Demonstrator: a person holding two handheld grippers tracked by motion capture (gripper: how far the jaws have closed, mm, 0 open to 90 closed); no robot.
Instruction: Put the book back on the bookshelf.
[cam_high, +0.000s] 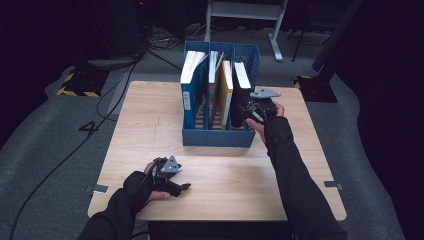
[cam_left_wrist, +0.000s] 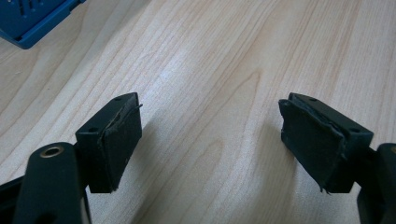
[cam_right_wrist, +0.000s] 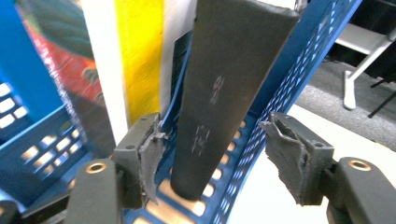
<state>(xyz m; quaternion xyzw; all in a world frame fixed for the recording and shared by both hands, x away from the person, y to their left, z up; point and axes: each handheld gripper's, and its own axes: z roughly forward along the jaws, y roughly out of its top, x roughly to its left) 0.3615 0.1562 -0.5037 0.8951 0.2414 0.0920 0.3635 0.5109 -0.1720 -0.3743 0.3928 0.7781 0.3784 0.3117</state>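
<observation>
A blue three-slot file rack (cam_high: 215, 137) stands on the wooden table (cam_high: 145, 120). It holds a blue book (cam_high: 189, 95) on the left, a yellow book (cam_high: 226, 92) in the middle and a black book (cam_high: 240, 97) in the right slot. My right gripper (cam_high: 251, 113) is at the rack's right front. In the right gripper view the black book (cam_right_wrist: 219, 93) stands between the jaws of the right gripper (cam_right_wrist: 212, 154), with small gaps on both sides, so the pads do not press it. My left gripper (cam_high: 184, 187) rests low near the table's front edge. Its jaws (cam_left_wrist: 210, 140) are open over bare wood.
The rack's corner (cam_left_wrist: 32, 23) lies far off in the left gripper view. A white metal stand (cam_high: 260, 15) and cables (cam_high: 115, 85) sit on the grey floor beyond the table. Bare wood stretches left of the rack and along the front.
</observation>
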